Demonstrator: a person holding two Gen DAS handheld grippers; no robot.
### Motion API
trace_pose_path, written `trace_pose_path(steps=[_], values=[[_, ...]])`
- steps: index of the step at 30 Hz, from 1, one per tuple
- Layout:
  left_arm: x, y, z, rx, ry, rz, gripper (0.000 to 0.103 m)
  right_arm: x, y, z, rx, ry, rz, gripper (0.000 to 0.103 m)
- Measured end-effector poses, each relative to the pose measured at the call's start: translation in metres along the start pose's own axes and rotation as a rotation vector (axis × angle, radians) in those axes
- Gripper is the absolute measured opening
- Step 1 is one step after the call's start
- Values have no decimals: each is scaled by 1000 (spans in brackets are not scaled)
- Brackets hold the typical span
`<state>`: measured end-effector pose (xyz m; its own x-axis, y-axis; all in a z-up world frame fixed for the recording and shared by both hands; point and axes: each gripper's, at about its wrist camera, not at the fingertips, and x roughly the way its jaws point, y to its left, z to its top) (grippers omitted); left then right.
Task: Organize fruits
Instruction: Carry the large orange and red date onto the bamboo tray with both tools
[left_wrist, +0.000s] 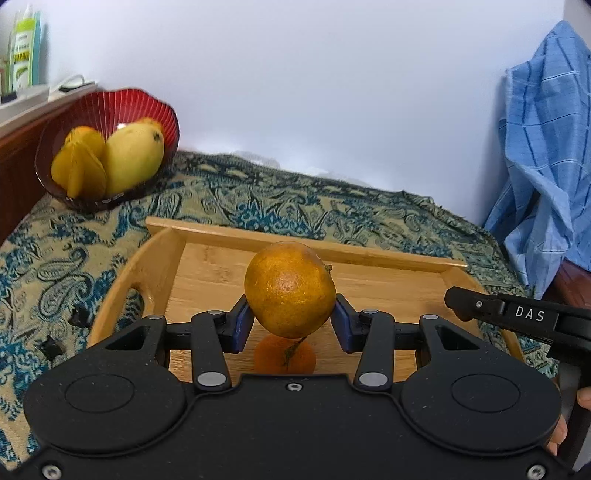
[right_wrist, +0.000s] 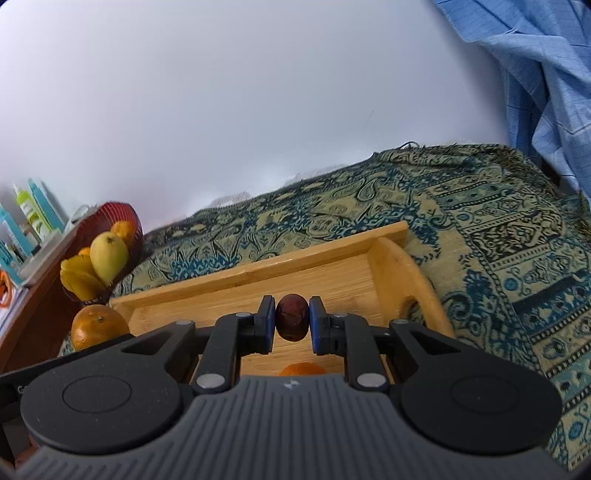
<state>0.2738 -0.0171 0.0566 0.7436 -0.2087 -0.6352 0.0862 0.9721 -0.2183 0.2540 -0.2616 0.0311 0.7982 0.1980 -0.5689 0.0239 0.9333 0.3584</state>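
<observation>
Orange (left_wrist: 290, 290) clamped between the left gripper (left_wrist: 291, 325) pads, held above the wooden tray (left_wrist: 229, 236). A smaller orange fruit (left_wrist: 285, 356) lies on the tray floor beneath it. Right gripper (right_wrist: 292, 323) closed on a small dark red fruit (right_wrist: 291, 322), also over the tray. Red bowl (left_wrist: 147, 103) with mango (left_wrist: 135, 157) stands well apart on the patterned cloth (left_wrist: 332, 206). Step in hand, likely: carrying fruit to its place. Next calls for lowering, then easing the jaws apart.

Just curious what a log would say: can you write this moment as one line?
left tool: holding orange | right tool: holding dark fruit | both above wooden tray
</observation>
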Motion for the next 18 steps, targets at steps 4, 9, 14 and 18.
trace_pose_path(steps=[4,9,14,18], values=[[12,0,2,1,27,7,43,13,4,2,-38,39,-22,23],[21,-1,4,-4,38,9,43,23,6,0,-65,69,-39,23],[28,-1,4,-6,48,12,43,27,7,0,-93,83,-61,23],[32,0,3,-11,58,17,43,30,7,-1,-95,96,-70,23]])
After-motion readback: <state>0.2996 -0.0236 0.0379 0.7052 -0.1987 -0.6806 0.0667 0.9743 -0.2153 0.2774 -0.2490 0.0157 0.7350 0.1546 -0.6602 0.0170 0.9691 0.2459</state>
